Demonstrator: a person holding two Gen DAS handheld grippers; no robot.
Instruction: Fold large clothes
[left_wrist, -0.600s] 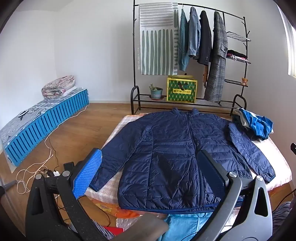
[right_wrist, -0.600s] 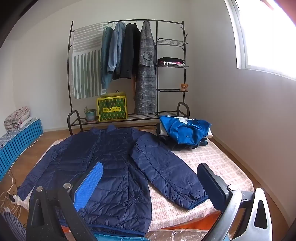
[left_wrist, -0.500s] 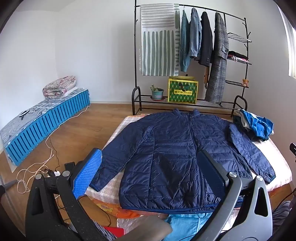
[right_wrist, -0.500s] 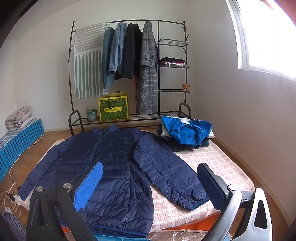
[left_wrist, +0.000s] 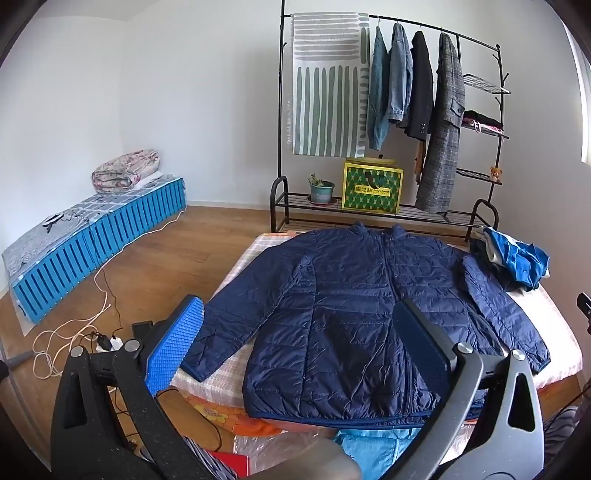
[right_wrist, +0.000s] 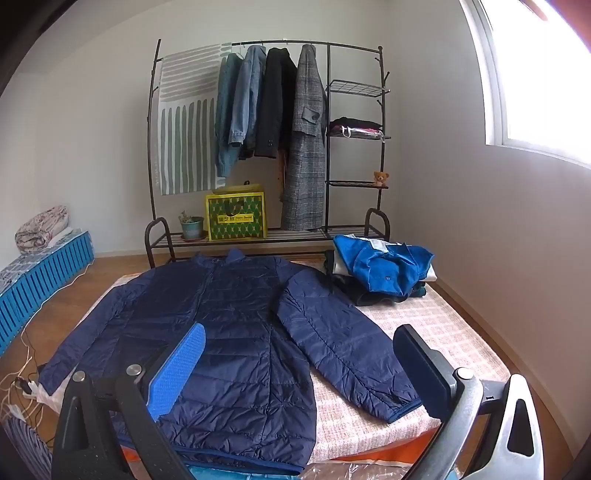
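Though unreadable, yellow-green printed bag (right_wrist: 236, 216)

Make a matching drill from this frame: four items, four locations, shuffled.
Items:
1. navy puffer jacket
2. blue garment pile
3. teddy bear
4. yellow-green bag

Places:
A. small side shelf of the clothes rack
B. spread flat on the bed, sleeves out
C. bottom shelf of the rack, beside the potted plant
D. far right corner of the bed

Pairs: 1-B, 2-D, 3-A, 4-C
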